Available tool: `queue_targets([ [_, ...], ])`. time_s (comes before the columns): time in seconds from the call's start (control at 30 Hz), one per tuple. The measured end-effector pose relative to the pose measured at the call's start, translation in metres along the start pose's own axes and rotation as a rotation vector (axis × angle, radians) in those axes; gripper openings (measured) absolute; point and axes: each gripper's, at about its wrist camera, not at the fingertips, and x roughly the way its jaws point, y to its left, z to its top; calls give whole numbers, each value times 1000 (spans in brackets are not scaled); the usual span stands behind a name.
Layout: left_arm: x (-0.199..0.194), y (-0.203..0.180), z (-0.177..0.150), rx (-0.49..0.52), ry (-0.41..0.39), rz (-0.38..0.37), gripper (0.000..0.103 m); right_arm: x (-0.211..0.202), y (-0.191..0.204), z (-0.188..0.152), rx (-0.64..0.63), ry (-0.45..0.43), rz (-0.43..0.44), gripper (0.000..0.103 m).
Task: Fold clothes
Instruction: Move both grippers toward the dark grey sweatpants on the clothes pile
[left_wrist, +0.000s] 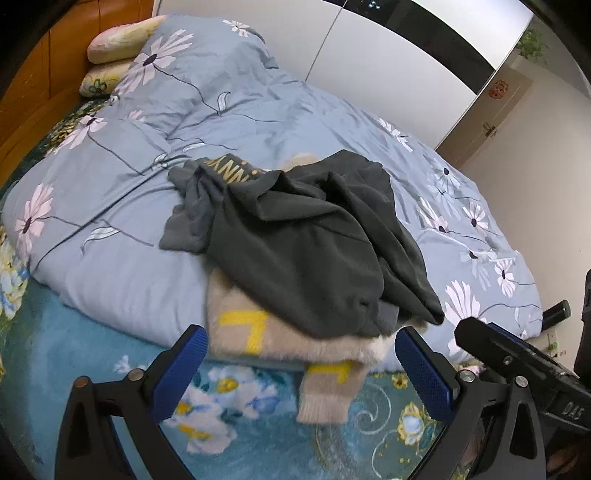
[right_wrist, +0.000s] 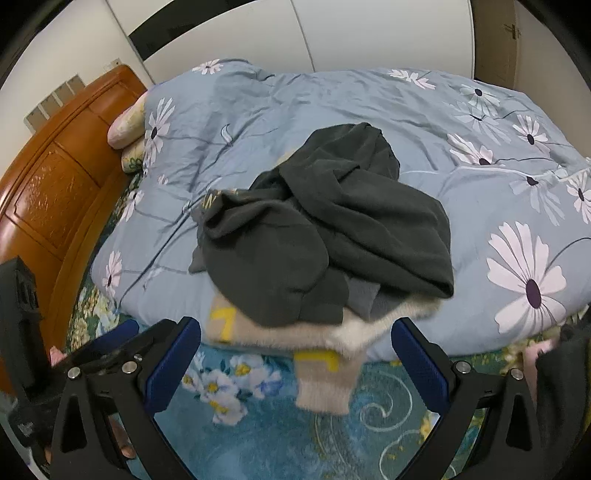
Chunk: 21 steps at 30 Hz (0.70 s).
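A crumpled dark grey garment (left_wrist: 314, 243) lies in a heap on top of a beige fuzzy sweater (left_wrist: 295, 339) with yellow markings, at the near edge of the blue floral duvet (left_wrist: 129, 184). One beige sleeve (left_wrist: 327, 391) hangs onto the teal floral sheet. Both also show in the right wrist view: the grey garment (right_wrist: 325, 229), the sweater (right_wrist: 317, 336). My left gripper (left_wrist: 299, 369) is open and empty, just short of the pile. My right gripper (right_wrist: 295, 365) is open and empty, fingers either side of the hanging sleeve (right_wrist: 325, 384).
The teal floral sheet (left_wrist: 258, 435) covers the near bed edge. Pillows (left_wrist: 118, 40) and a wooden headboard (right_wrist: 55, 177) are at the left. White wardrobe doors (left_wrist: 369, 74) stand behind the bed. The other gripper's body (left_wrist: 517, 354) is at the right.
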Motion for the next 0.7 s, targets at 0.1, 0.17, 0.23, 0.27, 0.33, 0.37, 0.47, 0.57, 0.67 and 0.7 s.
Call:
queue_targets([
  [0.1, 1, -2, 0, 4, 13, -8, 103, 2, 5, 2, -7, -23, -1, 103],
  [0.17, 10, -8, 12, 10, 21, -11, 103, 9, 4, 12, -3, -16, 10, 103],
  [0.23, 23, -9, 12, 23, -10, -22, 103, 16, -6, 17, 12, -35, 57, 103],
  [0.27, 28, -9, 9, 31, -38, -28, 103, 19, -9, 17, 11, -49, 61, 103],
  [0.33, 33, -10, 8, 44, -51, -29, 103, 23, -15, 17, 17, -71, 63, 103],
  [0.37, 35, -10, 8, 47, -54, -33, 103, 24, -17, 16, 21, -83, 63, 103],
  [0.47, 41, -10, 9, 54, -60, -37, 103, 31, -21, 18, 40, -82, 79, 103],
  [0.57, 44, -9, 12, 62, -62, -33, 103, 36, -20, 20, 32, -79, 65, 103],
  [0.67, 45, -6, 14, 61, -59, -36, 103, 40, -18, 22, 24, -78, 52, 103],
  [0.7, 46, -5, 14, 58, -57, -37, 103, 42, -17, 23, 22, -74, 54, 103],
])
